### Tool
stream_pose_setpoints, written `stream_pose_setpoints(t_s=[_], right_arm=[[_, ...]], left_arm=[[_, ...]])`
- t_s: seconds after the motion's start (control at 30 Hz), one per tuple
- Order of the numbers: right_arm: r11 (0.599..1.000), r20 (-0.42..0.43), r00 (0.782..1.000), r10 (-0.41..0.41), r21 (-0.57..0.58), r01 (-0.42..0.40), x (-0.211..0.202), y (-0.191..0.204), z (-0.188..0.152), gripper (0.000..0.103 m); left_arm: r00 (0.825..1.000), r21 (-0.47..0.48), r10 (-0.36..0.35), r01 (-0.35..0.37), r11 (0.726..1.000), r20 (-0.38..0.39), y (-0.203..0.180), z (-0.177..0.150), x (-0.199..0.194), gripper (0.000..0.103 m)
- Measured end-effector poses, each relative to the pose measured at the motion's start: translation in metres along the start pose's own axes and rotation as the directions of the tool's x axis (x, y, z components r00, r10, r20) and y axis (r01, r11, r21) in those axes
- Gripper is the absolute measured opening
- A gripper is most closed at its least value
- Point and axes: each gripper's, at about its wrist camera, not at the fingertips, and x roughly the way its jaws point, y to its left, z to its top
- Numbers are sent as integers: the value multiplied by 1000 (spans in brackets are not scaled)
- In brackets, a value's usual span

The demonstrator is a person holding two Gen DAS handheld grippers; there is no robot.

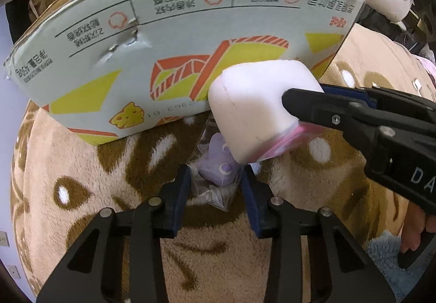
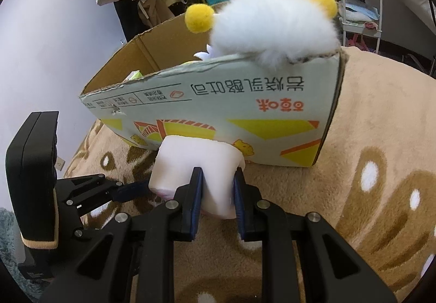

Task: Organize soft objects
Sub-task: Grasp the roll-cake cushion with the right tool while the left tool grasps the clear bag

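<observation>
My right gripper (image 2: 216,195) is clamped on a white foam block (image 2: 200,164), held just before the carton (image 2: 218,112). My left gripper (image 1: 215,188) stands part open around a bagged purple toy (image 1: 218,170) on the blanket (image 1: 81,166). The carton's print is upside down; "450g" reads. A white plush (image 2: 272,27) tops its rim.

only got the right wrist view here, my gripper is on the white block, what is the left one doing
Observer: The left gripper straddles a purple plush toy in a clear bag; its jaws are apart.
Operator: where is that toy, i cant see it
Observer: On the brown blanket, directly under the white block that the right gripper holds.
Operator: block plain white underneath?
Observer: No, its underside shows a pink layer.
Operator: box side damaged anywhere?
Observer: The cardboard box has a torn dent in its printed face, towards the left end.
</observation>
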Motion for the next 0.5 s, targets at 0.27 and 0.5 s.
stream_pose_setpoints(t_s=[0.27, 0.5], right_arm=[[999, 36, 999, -27, -25, 28, -16, 8, -7, 22], [996, 66, 996, -65, -64, 70, -33, 21, -9, 21]], left_arm=[[1000, -16, -12, 12, 1000, -3, 5, -3, -17, 36], [1000, -22, -2, 2, 1000, 8, 2, -8, -35, 31]])
